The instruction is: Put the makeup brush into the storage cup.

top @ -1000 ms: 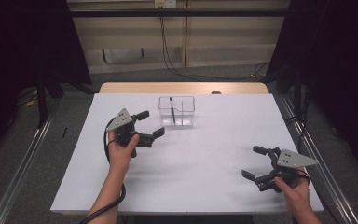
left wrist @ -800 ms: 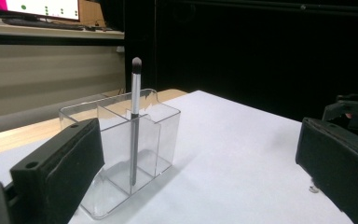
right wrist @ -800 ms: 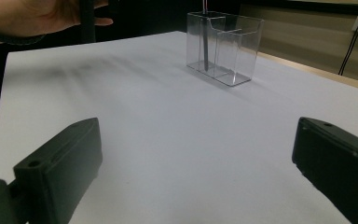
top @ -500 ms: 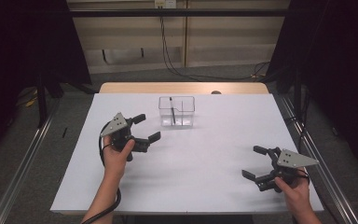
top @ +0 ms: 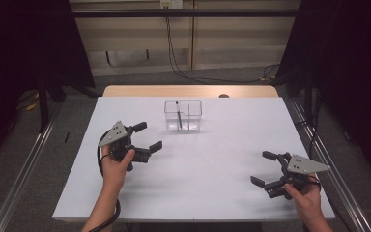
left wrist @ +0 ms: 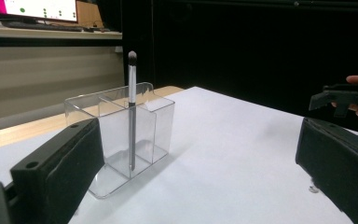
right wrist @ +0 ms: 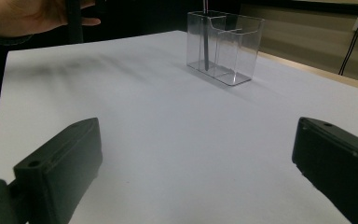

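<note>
Two grippers, left gripper (top: 147, 137) and right gripper (top: 263, 168), fingers apart, one brush (left wrist: 132, 109), one clear organizer (top: 183, 116).

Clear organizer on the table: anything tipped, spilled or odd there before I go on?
Nothing stands out. The clear organizer sits flat and upright on the white table, and the brush stands in one compartment, bristles up. The left tool and right tool are both open and apart from it.
</note>
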The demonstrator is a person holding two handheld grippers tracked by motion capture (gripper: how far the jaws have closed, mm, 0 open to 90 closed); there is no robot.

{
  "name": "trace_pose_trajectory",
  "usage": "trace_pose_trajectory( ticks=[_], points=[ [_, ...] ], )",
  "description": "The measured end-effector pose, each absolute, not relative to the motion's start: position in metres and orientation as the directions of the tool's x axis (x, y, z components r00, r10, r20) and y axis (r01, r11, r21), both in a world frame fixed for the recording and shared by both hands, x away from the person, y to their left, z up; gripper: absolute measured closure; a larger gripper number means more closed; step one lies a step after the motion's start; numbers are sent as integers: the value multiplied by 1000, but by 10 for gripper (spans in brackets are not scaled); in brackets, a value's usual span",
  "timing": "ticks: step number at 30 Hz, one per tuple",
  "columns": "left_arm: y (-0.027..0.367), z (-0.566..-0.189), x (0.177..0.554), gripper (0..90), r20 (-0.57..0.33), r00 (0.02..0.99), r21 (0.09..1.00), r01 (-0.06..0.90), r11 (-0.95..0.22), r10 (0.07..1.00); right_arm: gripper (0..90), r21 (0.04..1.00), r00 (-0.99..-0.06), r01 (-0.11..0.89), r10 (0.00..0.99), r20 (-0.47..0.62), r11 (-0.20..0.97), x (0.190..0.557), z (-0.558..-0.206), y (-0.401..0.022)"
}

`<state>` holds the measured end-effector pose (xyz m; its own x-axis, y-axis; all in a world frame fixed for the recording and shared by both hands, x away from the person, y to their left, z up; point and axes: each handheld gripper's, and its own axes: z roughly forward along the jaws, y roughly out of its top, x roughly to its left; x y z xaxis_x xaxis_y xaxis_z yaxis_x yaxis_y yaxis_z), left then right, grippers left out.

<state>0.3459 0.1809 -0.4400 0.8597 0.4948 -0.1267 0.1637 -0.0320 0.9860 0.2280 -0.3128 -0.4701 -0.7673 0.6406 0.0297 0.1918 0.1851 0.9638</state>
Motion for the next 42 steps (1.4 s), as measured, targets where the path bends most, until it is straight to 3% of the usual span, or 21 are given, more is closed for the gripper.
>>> trace_pose_trajectory(
  ticks=[11,42],
  points=[
    [195,-439,334,7,-85,861,987,143,-78,501,14,964,-764,196,645,34,181,228,-470,-313],
    [226,-446,312,4,-80,853,986,143,-83,516,13,964,-763,196,646,35,179,229,-471,-313]
  ],
)
